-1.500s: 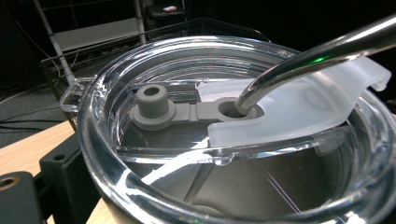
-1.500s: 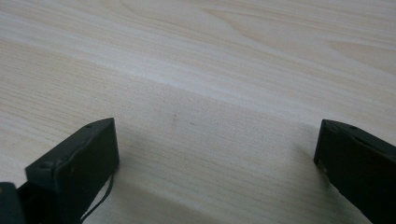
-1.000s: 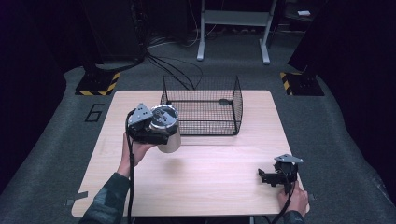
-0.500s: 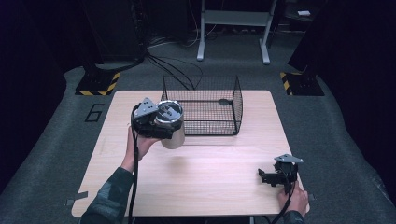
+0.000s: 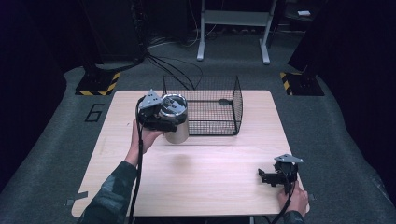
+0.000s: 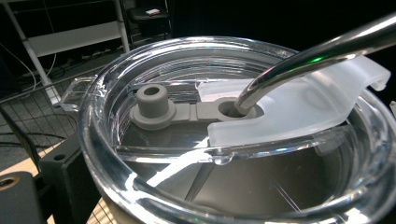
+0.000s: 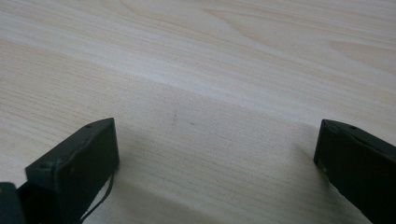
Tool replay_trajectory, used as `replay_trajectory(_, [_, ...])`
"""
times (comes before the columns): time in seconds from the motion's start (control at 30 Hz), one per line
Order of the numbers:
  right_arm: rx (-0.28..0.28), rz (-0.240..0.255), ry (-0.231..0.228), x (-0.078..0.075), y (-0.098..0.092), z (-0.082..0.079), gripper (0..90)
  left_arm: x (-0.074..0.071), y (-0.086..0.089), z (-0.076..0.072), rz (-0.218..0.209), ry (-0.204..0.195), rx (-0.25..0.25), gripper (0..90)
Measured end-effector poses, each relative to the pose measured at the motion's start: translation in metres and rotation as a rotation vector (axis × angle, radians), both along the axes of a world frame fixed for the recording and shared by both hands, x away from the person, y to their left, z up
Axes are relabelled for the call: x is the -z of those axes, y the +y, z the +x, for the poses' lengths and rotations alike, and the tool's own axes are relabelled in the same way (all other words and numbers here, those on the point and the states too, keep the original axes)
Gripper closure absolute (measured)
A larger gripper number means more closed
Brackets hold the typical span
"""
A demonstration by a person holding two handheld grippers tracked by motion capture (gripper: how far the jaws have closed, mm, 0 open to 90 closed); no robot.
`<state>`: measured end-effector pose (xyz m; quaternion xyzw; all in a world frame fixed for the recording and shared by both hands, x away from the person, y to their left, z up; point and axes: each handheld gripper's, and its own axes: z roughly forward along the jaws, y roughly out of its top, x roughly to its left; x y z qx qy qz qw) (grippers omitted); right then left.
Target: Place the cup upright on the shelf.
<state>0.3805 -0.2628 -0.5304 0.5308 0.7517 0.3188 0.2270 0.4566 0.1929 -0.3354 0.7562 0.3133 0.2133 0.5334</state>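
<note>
A steel tumbler (image 5: 179, 133) with a clear lid (image 6: 224, 140) and a bent metal straw (image 6: 303, 53) hangs in the air just left of a black wire basket (image 5: 236, 106). My left gripper (image 5: 164, 119) is shut on its upper body, and one black finger (image 6: 60, 172) shows beside the lid in the left gripper view. A grey stopper (image 6: 152, 100) stands loose beside the straw hole. My right gripper (image 5: 264, 177) rests on the wooden table (image 5: 210, 186) at the front right, open, with bare wood between its jaws (image 7: 215, 154).
The basket stands at the back middle of the table and looks empty. Cables trail across the grey floor behind it, past a metal stand (image 5: 233, 28). Two yellow-and-black striped bases (image 5: 98, 84) sit on the floor at the table's back corners.
My left gripper has carried the tumbler to the right and a little farther away, closer to the basket's left wall. The right gripper has stayed put.
</note>
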Motion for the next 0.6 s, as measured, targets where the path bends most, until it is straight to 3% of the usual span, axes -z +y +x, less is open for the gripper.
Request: replay_trajectory(0.6, [0.0, 0.0, 0.0, 0.0, 0.0, 0.0, 0.0, -0.018, -0.014, 0.032, 0.014, -0.008, -0.016, 3.7])
